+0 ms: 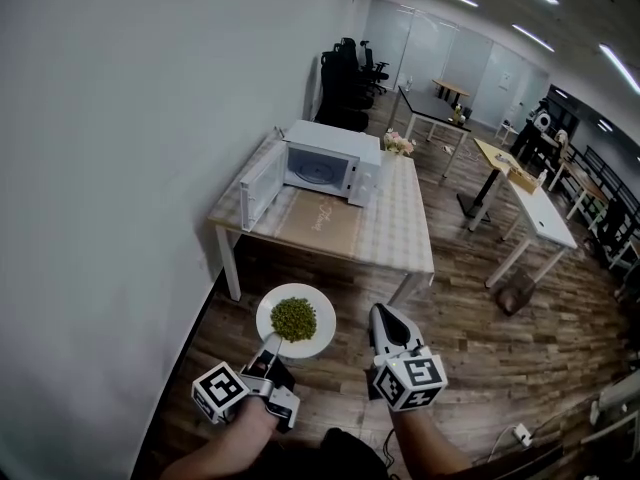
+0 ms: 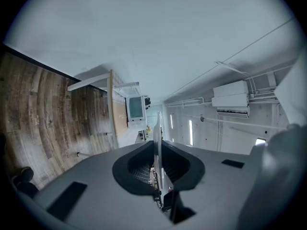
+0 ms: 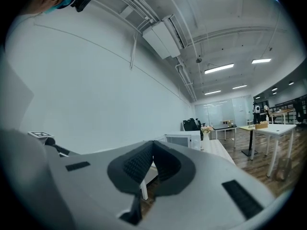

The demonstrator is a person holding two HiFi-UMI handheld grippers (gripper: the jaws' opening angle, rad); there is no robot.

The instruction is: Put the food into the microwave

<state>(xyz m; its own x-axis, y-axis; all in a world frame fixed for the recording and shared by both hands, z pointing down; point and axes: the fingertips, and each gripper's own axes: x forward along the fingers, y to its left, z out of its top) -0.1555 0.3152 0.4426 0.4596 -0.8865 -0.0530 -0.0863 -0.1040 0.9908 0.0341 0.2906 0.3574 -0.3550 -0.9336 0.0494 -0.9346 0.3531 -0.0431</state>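
Note:
A white plate (image 1: 318, 340) carries a heap of green food (image 1: 293, 318) and hangs above the wooden floor, short of the table. My left gripper (image 1: 272, 341) is shut on the plate's near rim; in the left gripper view the plate's edge (image 2: 158, 138) shows as a thin line between the pads. My right gripper (image 1: 383, 315) floats just right of the plate, shut and holding nothing. The white microwave (image 1: 325, 163) stands at the far end of the table (image 1: 395, 233) with its door (image 1: 262, 183) swung open to the left. It also shows ahead as the microwave (image 2: 135, 107) and as the microwave (image 3: 180, 139).
A white wall runs along the left. A brown mat (image 1: 325, 223) lies on the table before the microwave, and a small vase of flowers (image 1: 397, 145) stands behind it. Desks (image 1: 530, 203) and black office chairs (image 1: 345, 83) fill the room's far side.

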